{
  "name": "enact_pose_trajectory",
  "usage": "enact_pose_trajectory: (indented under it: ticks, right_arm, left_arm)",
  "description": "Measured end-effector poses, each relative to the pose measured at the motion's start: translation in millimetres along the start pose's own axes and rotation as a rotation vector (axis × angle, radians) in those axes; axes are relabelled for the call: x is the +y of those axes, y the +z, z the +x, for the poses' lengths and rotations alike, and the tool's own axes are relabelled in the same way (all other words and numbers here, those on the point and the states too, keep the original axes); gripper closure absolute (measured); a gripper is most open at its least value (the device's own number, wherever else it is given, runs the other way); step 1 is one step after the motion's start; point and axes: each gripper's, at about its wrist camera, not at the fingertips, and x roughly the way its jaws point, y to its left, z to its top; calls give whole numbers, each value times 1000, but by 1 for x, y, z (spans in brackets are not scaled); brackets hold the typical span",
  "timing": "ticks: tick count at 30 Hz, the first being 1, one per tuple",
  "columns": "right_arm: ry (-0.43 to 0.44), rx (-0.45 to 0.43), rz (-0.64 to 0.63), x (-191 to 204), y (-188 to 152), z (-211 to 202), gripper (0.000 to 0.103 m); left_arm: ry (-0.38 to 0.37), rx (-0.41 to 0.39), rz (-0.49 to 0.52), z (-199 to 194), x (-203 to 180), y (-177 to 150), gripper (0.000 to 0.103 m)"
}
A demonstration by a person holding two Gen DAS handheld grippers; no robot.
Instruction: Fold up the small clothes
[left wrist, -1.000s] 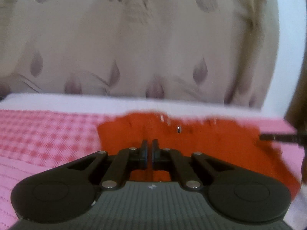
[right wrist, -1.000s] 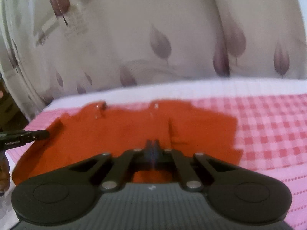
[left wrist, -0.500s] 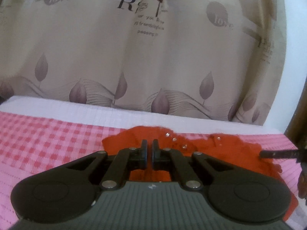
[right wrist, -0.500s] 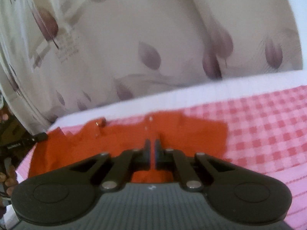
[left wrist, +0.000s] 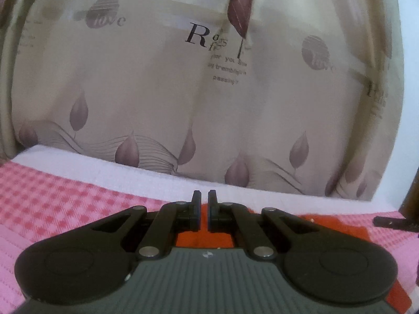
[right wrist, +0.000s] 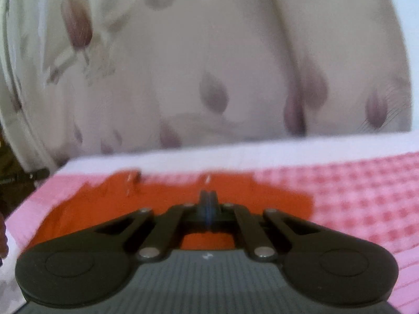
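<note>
The orange garment (right wrist: 157, 204) lies flat across the lower middle of the right wrist view, on a pink checked cloth (right wrist: 366, 191) that covers the surface below; what that surface is cannot be told. In the left wrist view only a strip of the garment (left wrist: 204, 238) shows, behind the gripper body at lower centre.

The right gripper (right wrist: 208, 196) has its jaws pressed together, and whether any fabric is pinched between them is too blurred to tell. The left gripper (left wrist: 204, 196) shows a thin slit between its jaws with nothing visible in it, its tips standing against the white edge (left wrist: 131, 175) in front of the leaf-patterned curtain (left wrist: 183, 91).

The likely risk is a lopsided fold. If only one gripper has cloth, lifting would drag one side and bunch the garment. A thin pinch could also slip free, and the checked cloth could be caught and pulled up with it.
</note>
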Motion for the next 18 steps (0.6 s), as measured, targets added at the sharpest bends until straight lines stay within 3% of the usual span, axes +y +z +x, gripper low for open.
enact_pose_trajectory:
  ticks: [3,5,6,7,8,9,11,13,14,15,16,17,18]
  right_arm:
    - [56,50,78,-19,7,4,102]
    - [61,102,96,-23,3,10,98]
    - [58,116,94,-23,1,12,94]
    - [70,122,89,-21,-2,13,90]
    - [81,122,82,-20,-6,16,77]
    - [83,122,76,-17,-9,18,55]
    - [91,125,56,-10,-14,23,25]
    - [112,132,20,-2,-19,27,26]
    - [103,148,-10,4,-21,32,38]
    - [91,176,-37,9,-24,37,81]
    - [69,213,-59,14,-26,44,98]
    - [59,207,-71,15,-29,43,98]
    - [57,192,-79,17,-29,41,98]
  left_arm:
    - [-45,44,-26,5,5,2,99]
    - [-72,94,9,8,3,-2,89]
    - [-89,120,24,9,2,-5,63]
    - [-112,150,32,11,2,-8,44]
    - [-142,181,39,14,2,-11,10]
    - [-156,186,43,14,2,-14,1]
    - [-170,184,60,13,0,-18,2]
    - [-182,203,91,18,-4,-20,3]
    - [-179,206,103,21,-7,-22,7]
    - [-180,217,110,25,-8,-25,19]
    - [-184,237,115,29,-10,-28,33]
    - [-170,263,122,37,-10,-29,78]
    - [-147,286,127,42,-10,-31,99]
